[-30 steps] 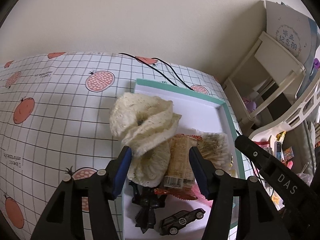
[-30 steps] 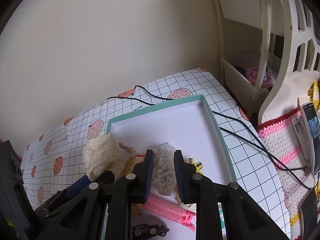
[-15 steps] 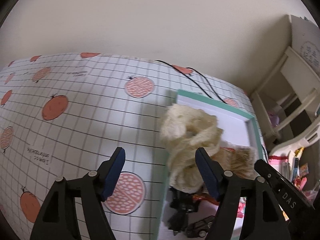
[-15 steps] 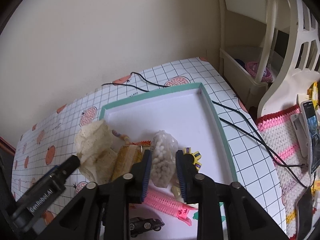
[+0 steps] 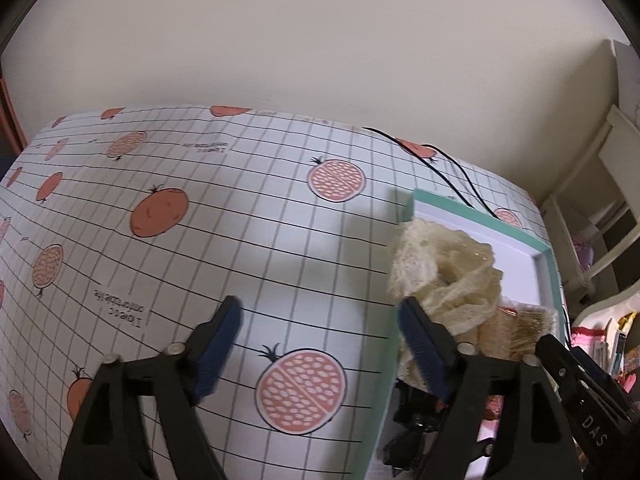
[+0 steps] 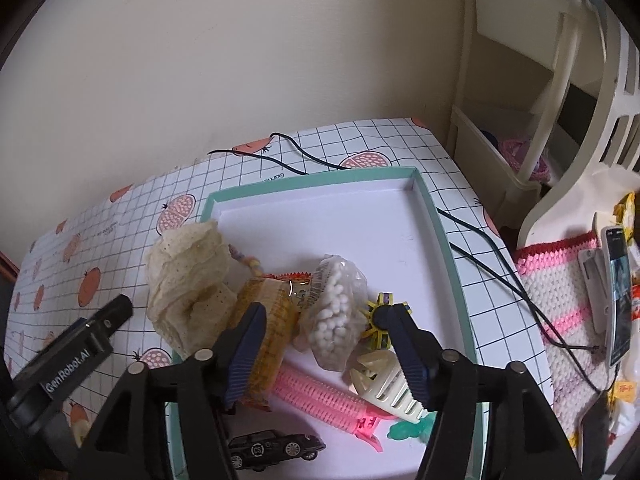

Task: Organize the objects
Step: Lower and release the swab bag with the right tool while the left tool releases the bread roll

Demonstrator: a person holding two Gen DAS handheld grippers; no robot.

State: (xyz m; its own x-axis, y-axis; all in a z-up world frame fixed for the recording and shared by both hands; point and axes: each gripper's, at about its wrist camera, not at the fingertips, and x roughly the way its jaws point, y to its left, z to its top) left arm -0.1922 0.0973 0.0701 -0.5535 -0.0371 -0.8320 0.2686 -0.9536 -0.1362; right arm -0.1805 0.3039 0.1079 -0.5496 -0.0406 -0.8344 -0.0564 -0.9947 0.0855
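Observation:
A teal-rimmed white tray (image 6: 440, 232) holds a cream lace cloth (image 6: 188, 280), an orange snack packet (image 6: 272, 320), a clear bag of white beads (image 6: 340, 312), a pink hair roller (image 6: 320, 396), a cream hair claw (image 6: 384, 380), a yellow gear toy (image 6: 380, 316) and a black toy car (image 6: 272, 446). My right gripper (image 6: 326, 316) is open over the tray, and the bead bag lies loose between its fingers. My left gripper (image 5: 320, 320) is open and holds nothing. It hangs over the tablecloth, left of the tray (image 5: 452, 204) and the lace cloth (image 5: 448, 276).
A fruit-print grid tablecloth (image 5: 200, 240) covers the table up to a cream wall. Black cables (image 6: 492, 248) run past the tray's far and right sides. A white shelf unit (image 6: 520, 128) stands at the right, with a crocheted mat (image 6: 560, 280) and a phone (image 6: 618, 296).
My right gripper has opened and let go of the bead bag, which now lies on the tray. My left gripper has swung left, off the tray and away from the lace cloth.

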